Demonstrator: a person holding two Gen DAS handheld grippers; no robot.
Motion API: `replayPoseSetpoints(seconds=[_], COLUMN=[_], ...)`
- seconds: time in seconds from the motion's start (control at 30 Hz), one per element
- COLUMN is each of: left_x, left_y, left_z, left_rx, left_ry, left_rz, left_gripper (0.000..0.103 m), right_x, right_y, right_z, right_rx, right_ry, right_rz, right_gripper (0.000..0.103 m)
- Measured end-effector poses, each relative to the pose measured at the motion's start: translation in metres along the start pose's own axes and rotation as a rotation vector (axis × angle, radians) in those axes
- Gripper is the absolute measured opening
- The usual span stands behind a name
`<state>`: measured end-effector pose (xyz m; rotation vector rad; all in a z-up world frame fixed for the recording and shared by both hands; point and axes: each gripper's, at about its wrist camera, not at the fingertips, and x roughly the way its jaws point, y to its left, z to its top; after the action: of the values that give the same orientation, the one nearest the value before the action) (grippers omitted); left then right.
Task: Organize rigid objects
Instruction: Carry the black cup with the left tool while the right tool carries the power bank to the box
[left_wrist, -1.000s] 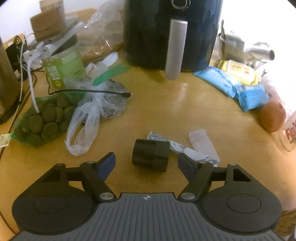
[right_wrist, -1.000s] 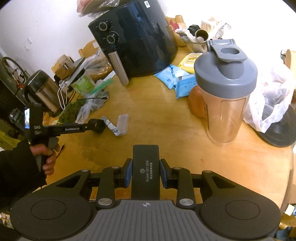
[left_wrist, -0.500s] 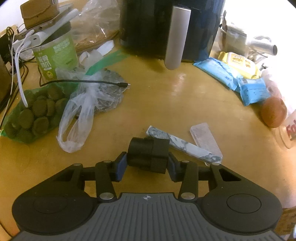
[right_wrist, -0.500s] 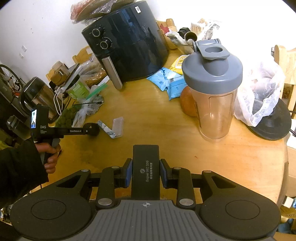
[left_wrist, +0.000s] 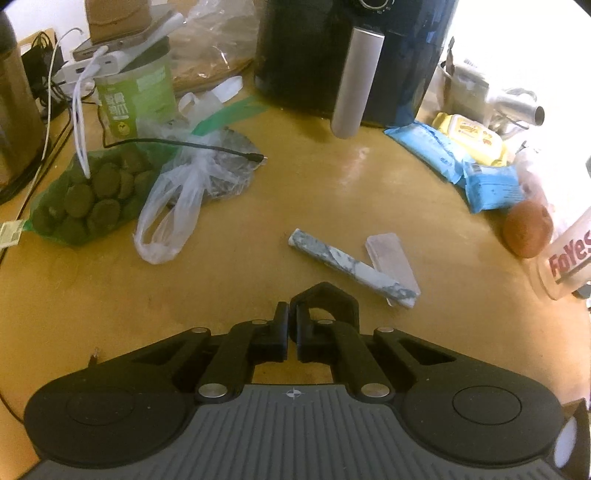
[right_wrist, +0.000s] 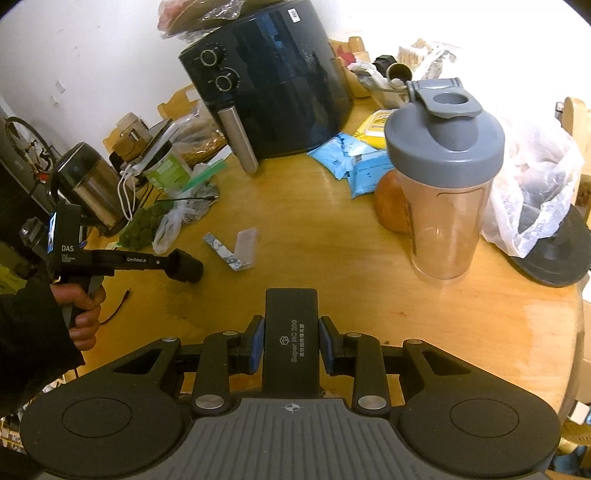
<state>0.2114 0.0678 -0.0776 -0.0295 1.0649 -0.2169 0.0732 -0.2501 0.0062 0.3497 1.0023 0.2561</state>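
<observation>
My left gripper (left_wrist: 292, 334) has its fingers nearly together, pinching the thin rim of a small black hollow cap (left_wrist: 327, 299), which hangs off to the right of them. In the right wrist view the cap (right_wrist: 184, 266) sits at the left gripper's tip, lifted above the table. My right gripper (right_wrist: 291, 343) is shut on a flat black box (right_wrist: 291, 332) labelled Super NC 200. A marbled stick (left_wrist: 351, 267) and a clear plastic case (left_wrist: 391, 258) lie on the table just beyond the cap.
A round wooden table (right_wrist: 332, 266) holds a black air fryer (right_wrist: 269, 85), a shaker bottle (right_wrist: 443, 177), blue packets (left_wrist: 480, 173), an orange fruit (left_wrist: 528, 229), a green bag of round things (left_wrist: 88, 195), a clear plastic bag (left_wrist: 177, 206), a green tin (left_wrist: 136, 99) and cables.
My left gripper closed from wide open onto the black cap, then tightened onto its rim and lifted it; the cap turned so its open end faces me. My right gripper kept its box.
</observation>
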Motion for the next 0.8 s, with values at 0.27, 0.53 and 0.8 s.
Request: replayPoseSetpoints(seconds=[0.27,0.53,0.8], left_x=[-0.019,-0.047,-0.076], left_y=[-0.008,-0.019,-0.029], left_z=[-0.014,-0.024,-0.037], left_rx=[-0.006,-0.025,-0.045], left_ry=[-0.010,-0.040,-0.072], left_rz=[-0.005,0.000,0.012], left_gripper=[0.005,0.005,0.005], right_x=[0.000,0.000,-0.001], right_y=[0.001,0.003,0.016], right_z=[-0.002,-0.006,-0.011], right_rx=[-0.017,-0.049,-0.143], right_ry=[0.001,0.007,0.010], right_rz=[0.014,-0.002,0.002], right_gripper=[0.034,0.034,0.034])
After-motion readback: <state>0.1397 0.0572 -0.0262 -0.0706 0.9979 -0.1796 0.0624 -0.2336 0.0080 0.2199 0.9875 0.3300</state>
